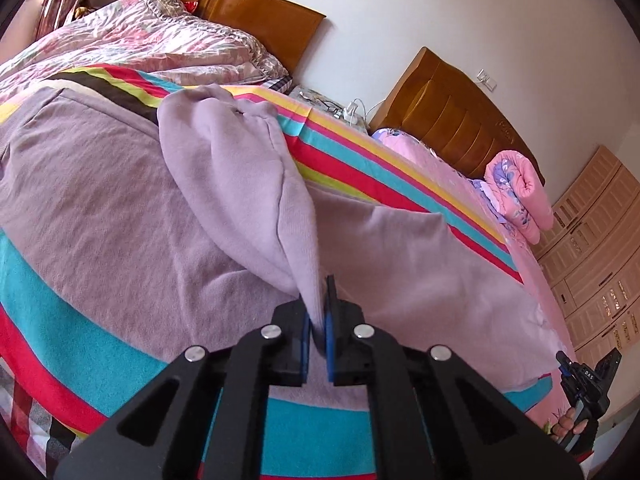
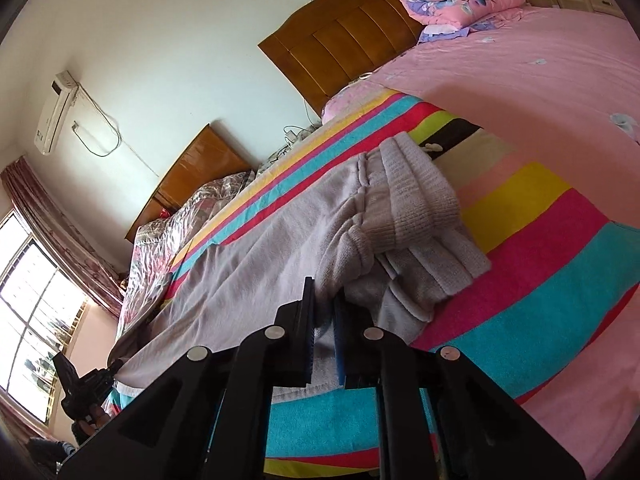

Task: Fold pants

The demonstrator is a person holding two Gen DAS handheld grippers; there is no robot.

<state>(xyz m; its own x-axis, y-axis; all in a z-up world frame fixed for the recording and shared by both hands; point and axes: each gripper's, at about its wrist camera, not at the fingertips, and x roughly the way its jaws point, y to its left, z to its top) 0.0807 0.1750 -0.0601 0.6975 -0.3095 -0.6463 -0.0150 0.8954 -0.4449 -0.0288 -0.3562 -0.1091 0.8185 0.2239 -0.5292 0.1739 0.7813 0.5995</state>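
Observation:
Lilac pants [image 1: 100,184] lie spread across a striped blanket [image 1: 60,320] on the bed. My left gripper [image 1: 321,300] is shut on a fold of the pants, and the cloth runs up from its blue pads as a raised flap [image 1: 224,168]. In the right wrist view my right gripper [image 2: 324,300] is shut on the pants [image 2: 260,248] beside the bunched ribbed waistband [image 2: 420,200]. Each camera also catches the other tool: the right gripper [image 1: 588,360] at the lower right, the left gripper [image 2: 86,368] at the lower left by the pants' far end.
A rolled pink quilt [image 1: 520,192] sits on the pink bed by a wooden headboard [image 1: 452,120]. A floral quilt [image 1: 120,40] is heaped beyond the blanket. Glasses and a charger [image 1: 340,110] lie between the beds. A wardrobe [image 1: 600,260] and a window [image 2: 32,300] flank the room.

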